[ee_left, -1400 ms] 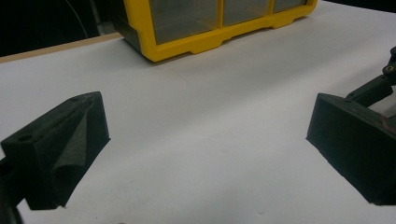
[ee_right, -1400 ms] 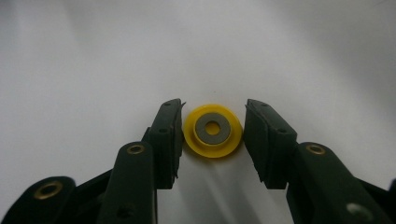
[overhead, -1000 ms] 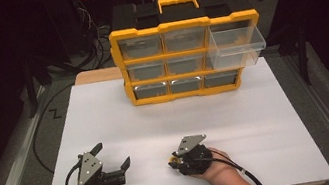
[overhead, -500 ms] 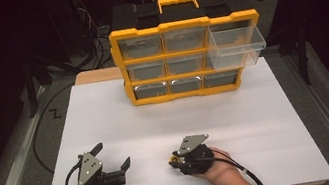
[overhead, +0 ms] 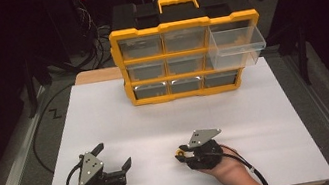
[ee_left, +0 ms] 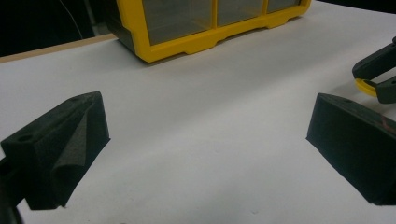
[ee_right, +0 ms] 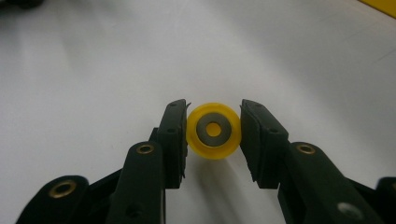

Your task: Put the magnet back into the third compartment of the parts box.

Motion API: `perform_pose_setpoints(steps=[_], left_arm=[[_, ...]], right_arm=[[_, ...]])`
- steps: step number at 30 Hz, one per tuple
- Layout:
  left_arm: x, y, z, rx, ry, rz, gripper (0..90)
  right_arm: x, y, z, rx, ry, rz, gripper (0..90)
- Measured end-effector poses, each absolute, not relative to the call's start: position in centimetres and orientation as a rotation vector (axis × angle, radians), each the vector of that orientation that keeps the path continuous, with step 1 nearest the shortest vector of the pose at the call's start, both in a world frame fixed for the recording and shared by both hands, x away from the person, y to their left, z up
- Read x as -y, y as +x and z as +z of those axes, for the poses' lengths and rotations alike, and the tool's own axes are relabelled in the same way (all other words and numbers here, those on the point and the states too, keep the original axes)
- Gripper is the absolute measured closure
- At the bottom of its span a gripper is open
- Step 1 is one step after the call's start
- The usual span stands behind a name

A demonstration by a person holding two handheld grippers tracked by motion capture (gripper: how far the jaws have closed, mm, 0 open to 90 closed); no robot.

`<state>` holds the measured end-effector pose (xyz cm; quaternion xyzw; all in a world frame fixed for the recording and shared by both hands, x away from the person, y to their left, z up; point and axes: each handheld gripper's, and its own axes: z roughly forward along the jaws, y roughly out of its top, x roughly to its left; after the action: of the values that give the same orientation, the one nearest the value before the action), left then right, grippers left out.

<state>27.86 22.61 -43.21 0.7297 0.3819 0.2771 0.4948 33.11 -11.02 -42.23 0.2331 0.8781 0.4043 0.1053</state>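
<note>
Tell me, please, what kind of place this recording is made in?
Probably a lab or workshop bench set up for recording. A white board covers the table, a yellow parts organizer with small clear drawers stands at the back, and cables hang in the dark behind it.

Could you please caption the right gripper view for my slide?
Right gripper shut on a small yellow wheel above the white table.

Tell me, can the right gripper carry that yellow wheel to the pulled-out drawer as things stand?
Probably yes. The right gripper is shut on the yellow wheel, and bare white table lies between it and the open drawer of the organizer.
</note>
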Motion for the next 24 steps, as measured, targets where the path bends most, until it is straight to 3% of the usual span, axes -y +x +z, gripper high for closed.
perform_pose_setpoints(steps=[24], left_arm=[[-22.6, 28.0, -43.3, -0.928, 1.77, 0.661, 0.1]], right_arm=[[18.5, 33.8, -41.1, -2.444, 0.878, 1.18, 64.9]])
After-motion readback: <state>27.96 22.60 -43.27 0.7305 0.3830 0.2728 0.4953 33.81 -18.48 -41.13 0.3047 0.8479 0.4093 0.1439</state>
